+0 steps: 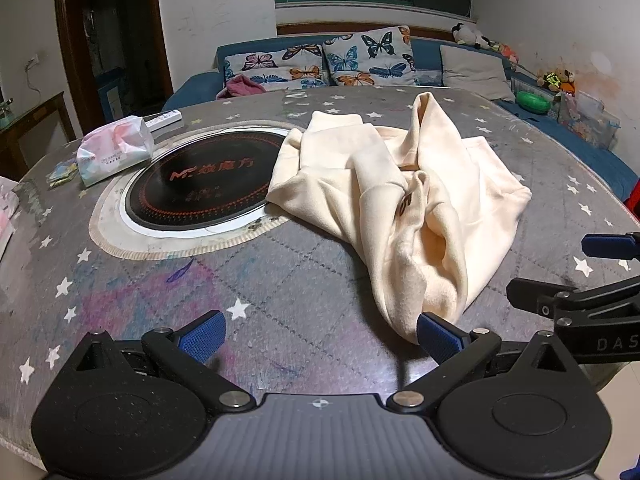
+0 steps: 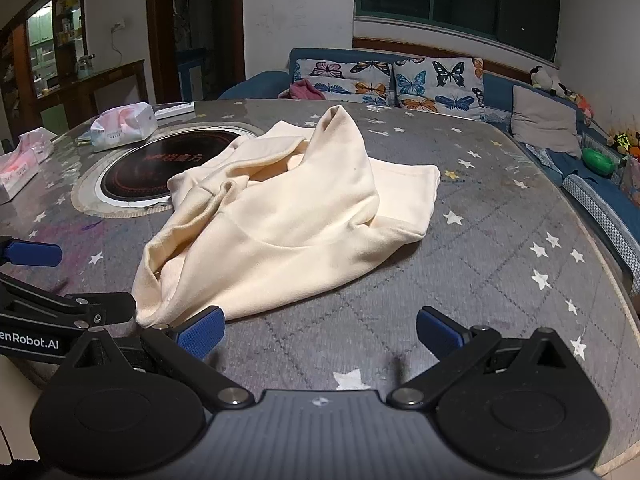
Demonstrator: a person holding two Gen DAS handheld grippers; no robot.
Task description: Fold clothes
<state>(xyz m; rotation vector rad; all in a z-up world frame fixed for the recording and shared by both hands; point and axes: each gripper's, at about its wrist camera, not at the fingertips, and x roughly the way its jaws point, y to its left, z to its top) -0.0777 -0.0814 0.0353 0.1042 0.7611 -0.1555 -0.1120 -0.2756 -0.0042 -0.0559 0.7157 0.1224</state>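
A cream sweatshirt [image 1: 400,192] lies crumpled on the grey star-patterned table cover [image 1: 280,280]; it also shows in the right wrist view [image 2: 280,220]. My left gripper [image 1: 320,338] is open and empty, low over the table, its right pad touching the garment's near edge. My right gripper [image 2: 320,334] is open and empty, just in front of the garment's near hem, its left pad at the fabric edge. Each gripper shows at the side of the other's view: the right gripper [image 1: 580,276], the left gripper [image 2: 48,280].
A round black induction hob [image 1: 200,184] is set in the table, partly under the garment. A tissue pack [image 1: 116,150] and a remote [image 1: 162,120] lie far left; another tissue pack [image 2: 20,168] sits at the left edge. A blue sofa with butterfly cushions [image 1: 360,60] stands behind.
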